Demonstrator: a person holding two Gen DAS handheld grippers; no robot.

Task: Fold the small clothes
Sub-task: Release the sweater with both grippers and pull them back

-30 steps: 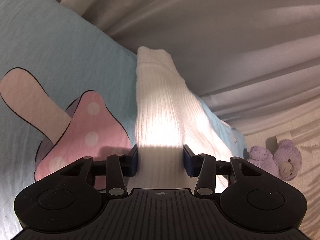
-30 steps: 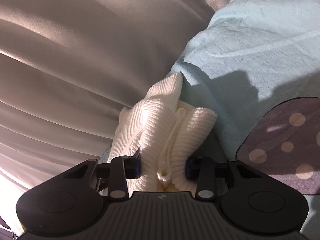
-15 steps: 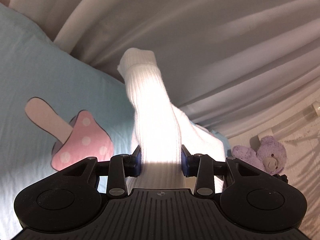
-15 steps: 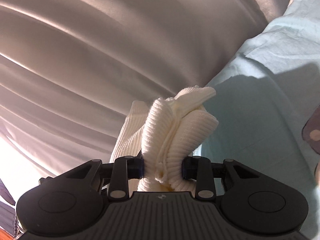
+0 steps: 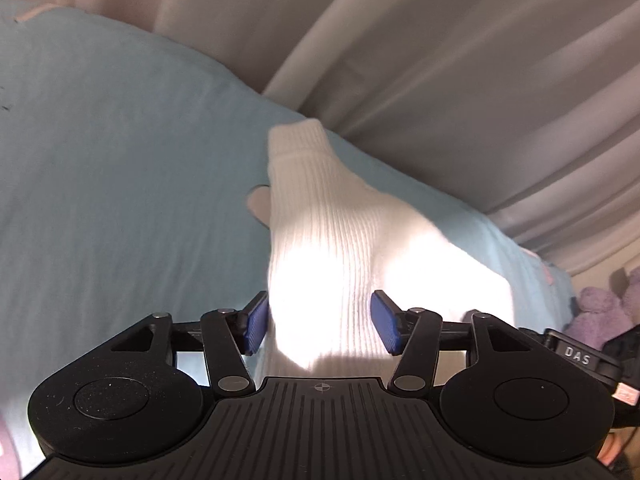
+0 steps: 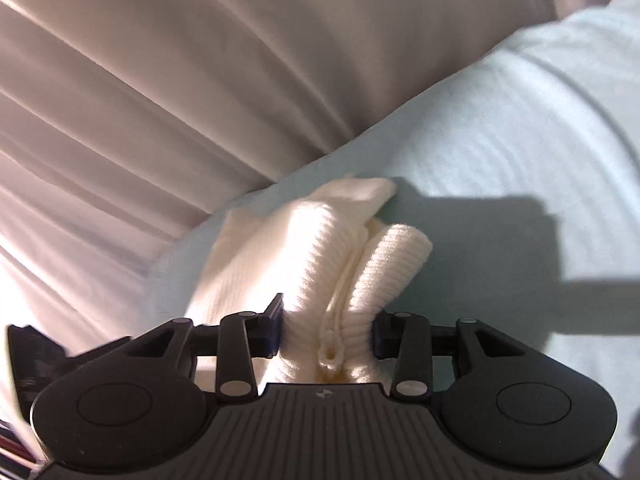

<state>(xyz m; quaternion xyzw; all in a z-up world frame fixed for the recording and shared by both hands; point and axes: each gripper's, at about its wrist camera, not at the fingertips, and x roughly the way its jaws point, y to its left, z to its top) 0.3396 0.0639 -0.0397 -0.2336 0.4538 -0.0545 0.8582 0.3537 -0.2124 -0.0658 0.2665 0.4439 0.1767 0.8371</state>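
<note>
The left hand-held gripper [image 5: 318, 328] has just spread its jaws, letting go of the white ribbed sock [image 5: 340, 248], which now lies on the pale blue bedsheet [image 5: 120, 160]. The right hand-held gripper [image 6: 326, 334] stays clamped on the sock's bunched end [image 6: 320, 264], so the fold looks laid down.

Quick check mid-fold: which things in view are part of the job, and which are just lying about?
Part of the job:
white sock
left tongs, open around it
right tongs, shut on its bunched end
light blue sheet under it

Lying about:
purple plush toy
pale curtain
</note>
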